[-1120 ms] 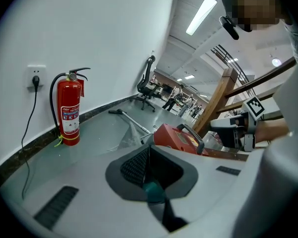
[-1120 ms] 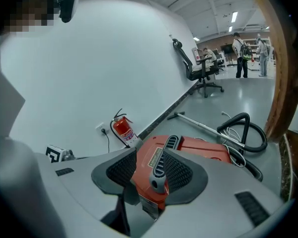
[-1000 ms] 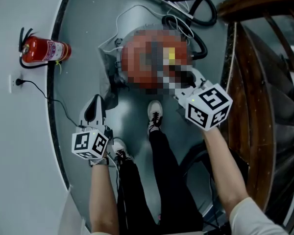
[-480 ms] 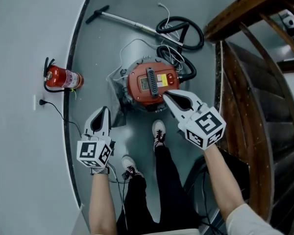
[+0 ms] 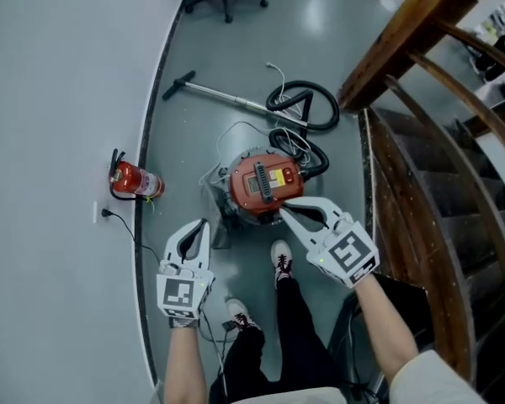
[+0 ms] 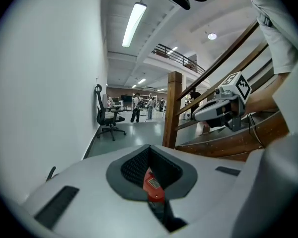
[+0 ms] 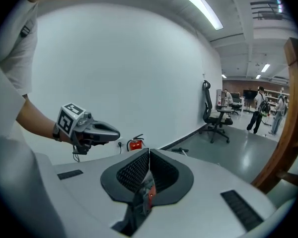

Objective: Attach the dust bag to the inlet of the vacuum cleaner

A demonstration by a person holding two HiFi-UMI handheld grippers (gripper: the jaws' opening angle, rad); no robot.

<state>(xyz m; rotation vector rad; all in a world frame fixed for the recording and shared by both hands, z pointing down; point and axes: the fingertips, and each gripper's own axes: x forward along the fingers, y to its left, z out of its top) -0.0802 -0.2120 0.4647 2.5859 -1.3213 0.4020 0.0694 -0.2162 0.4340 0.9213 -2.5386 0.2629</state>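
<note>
While both pairs of fingers are closed on nothing, no attaching is under way.
The right gripper has just closed empty and the left gripper is shut too, both well above the vacuum cleaner on the floor. I cannot see the dust bag; any next step means reaching down and opening.

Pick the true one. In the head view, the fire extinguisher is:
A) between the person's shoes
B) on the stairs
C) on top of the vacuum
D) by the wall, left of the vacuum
D: the extinguisher is on the floor at the foot of the wall, left of the vacuum and far from the stairs.
</note>
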